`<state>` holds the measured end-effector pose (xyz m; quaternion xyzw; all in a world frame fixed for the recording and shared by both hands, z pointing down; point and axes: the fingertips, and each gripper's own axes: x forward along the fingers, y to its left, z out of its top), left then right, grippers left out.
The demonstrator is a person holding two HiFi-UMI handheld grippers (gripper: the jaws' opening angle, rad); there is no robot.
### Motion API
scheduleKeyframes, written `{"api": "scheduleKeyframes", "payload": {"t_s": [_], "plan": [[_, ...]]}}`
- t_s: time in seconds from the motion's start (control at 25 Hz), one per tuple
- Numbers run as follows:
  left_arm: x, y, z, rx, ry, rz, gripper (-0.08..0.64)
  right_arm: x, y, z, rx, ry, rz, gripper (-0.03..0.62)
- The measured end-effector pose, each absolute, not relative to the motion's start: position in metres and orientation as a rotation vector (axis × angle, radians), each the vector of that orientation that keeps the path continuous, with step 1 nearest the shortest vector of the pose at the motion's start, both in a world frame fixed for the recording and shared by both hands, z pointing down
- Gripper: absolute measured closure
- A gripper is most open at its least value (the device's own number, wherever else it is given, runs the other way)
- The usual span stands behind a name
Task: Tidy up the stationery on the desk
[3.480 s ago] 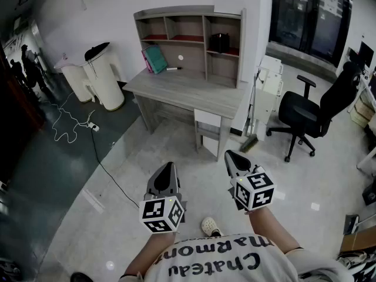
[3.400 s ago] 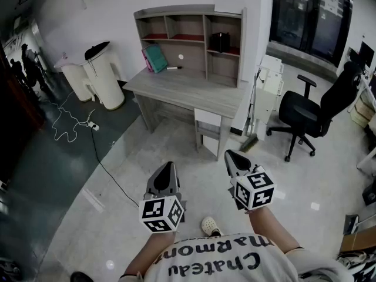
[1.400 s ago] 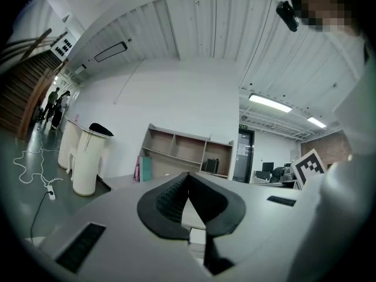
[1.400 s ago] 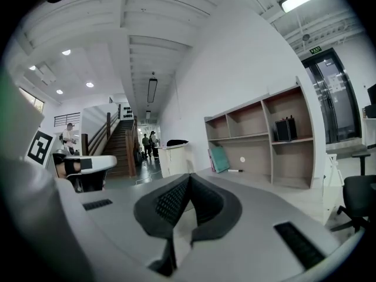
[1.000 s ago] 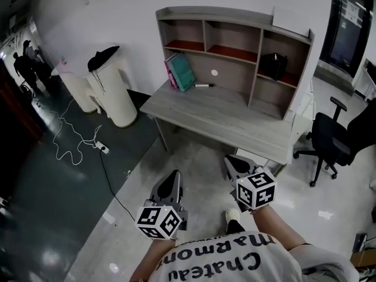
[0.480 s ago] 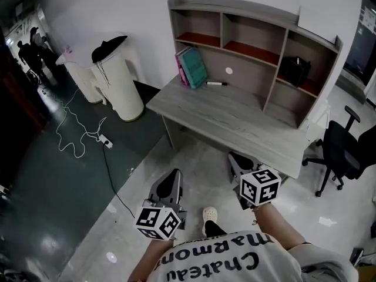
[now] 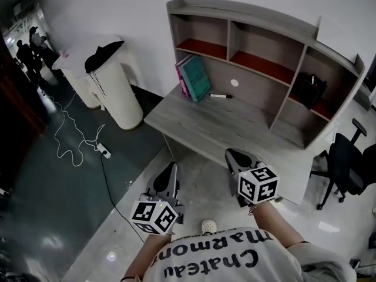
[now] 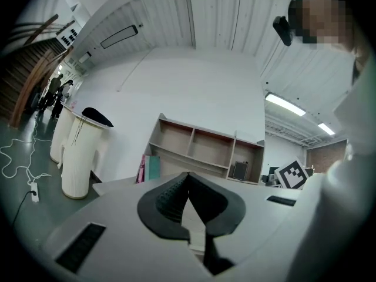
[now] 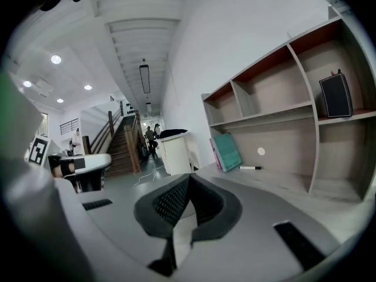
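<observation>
Grey wood-grain surface [image 7: 235, 125], one, carrying one matching hutch [image 7: 264, 25] with three upper bays and red-lined shelf floors.

Head view:
- 2 grippers, 1 square-marker cube [image 7: 154, 216] each.
- Left gripper [image 7: 170, 170] hangs over the glossy floor [image 7: 202, 181].
- Right gripper [image 7: 234, 155] has its tips overlapping the surface's front edge in this view.
- Stationery is all well beyond the fingers [image 7: 167, 180], against the hutch back. 1 teal book [image 7: 198, 78] leans there with 1 pink book [image 7: 181, 78] against its left side. 1 marker pen [image 7: 221, 96] lies flat just right of them.
- 1 black box [image 7: 308, 90] stands in the right bay.
- 2 white ribbed cylindrical bins [image 7: 117, 93] stand far left of the left fingers.
- 1 black office chair [image 7: 351, 169] is far right of the right fingers.
- Shirt [image 7: 223, 260] print, upside down: "Chateau Marmon".

Left gripper view: black ribbed fingers [image 8: 167, 198] are closed tip to tip, with nothing between them. Books sit ahead, left of the tips.

Right gripper view: fingers [image 9: 173, 204] are pressed together, empty. Teal book and pen are ahead, right of the tips. Black box is further right and higher.
</observation>
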<state>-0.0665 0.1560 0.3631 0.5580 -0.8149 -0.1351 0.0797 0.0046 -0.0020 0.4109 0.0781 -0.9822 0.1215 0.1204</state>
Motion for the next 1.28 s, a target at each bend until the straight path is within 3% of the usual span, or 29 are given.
{"api": "scheduleKeyframes", "payload": {"t_s": [0.52, 1.28], "plan": [[-0.134, 0.102, 0.365, 1.667, -2.438, -0.415, 0.545, -0.061, -0.069, 0.409, 0.251, -2.895, 0.36, 0.581], [-0.163, 0.06, 0.391, 1.675, -2.345, -0.425, 0.545, -0.07, -0.106, 0.444, 0.33, -2.837, 0.413, 0.581]]}}
